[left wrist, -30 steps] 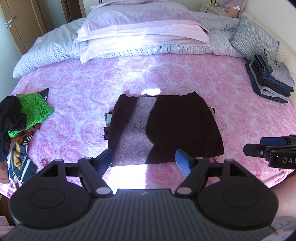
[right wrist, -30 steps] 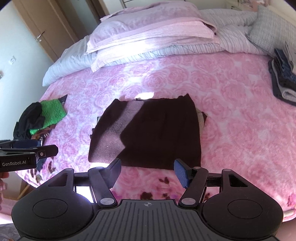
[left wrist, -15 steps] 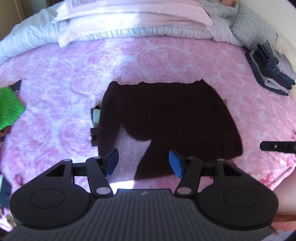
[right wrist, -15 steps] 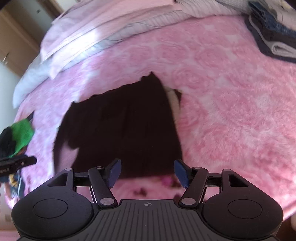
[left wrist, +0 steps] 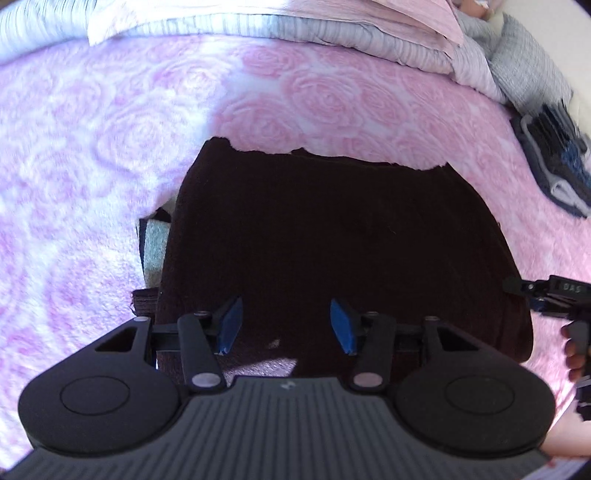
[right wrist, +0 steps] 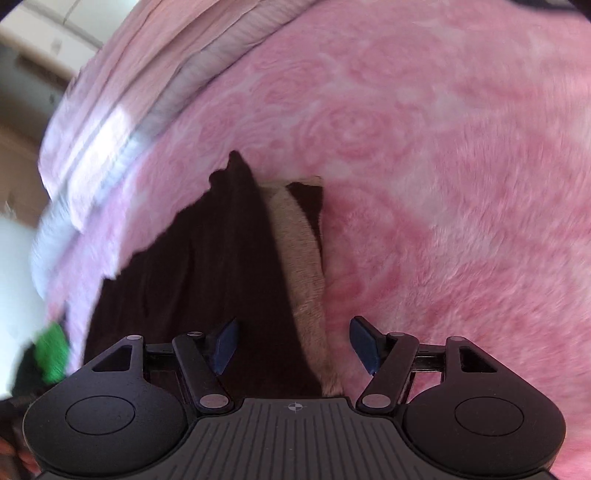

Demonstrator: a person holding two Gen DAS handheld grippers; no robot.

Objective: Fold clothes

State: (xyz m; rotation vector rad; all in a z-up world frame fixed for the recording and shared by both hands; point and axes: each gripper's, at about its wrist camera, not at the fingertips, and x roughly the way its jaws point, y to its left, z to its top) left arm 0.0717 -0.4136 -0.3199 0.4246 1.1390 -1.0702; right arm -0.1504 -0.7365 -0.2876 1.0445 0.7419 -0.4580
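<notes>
A dark brown, partly folded garment (left wrist: 332, 236) lies flat on the pink rose-patterned bed cover (left wrist: 110, 147). My left gripper (left wrist: 286, 325) hovers open over its near edge, nothing between the blue pads. In the right wrist view the same garment (right wrist: 207, 266) shows its right edge, where a beige inner strip (right wrist: 299, 258) sticks out. My right gripper (right wrist: 295, 345) is open, straddling that right edge low over the cloth. The right gripper's tip (left wrist: 539, 290) also shows at the right border of the left wrist view.
A stack of folded dark and grey clothes (left wrist: 554, 162) sits at the bed's right side. Pillows and striped bedding (left wrist: 332, 26) lie along the far end. A green knit item (right wrist: 51, 350) lies at the left.
Both grippers have dropped lower and moved in toward the garment: the left over its near edge, the right swung to its right edge. Both have stayed open.
</notes>
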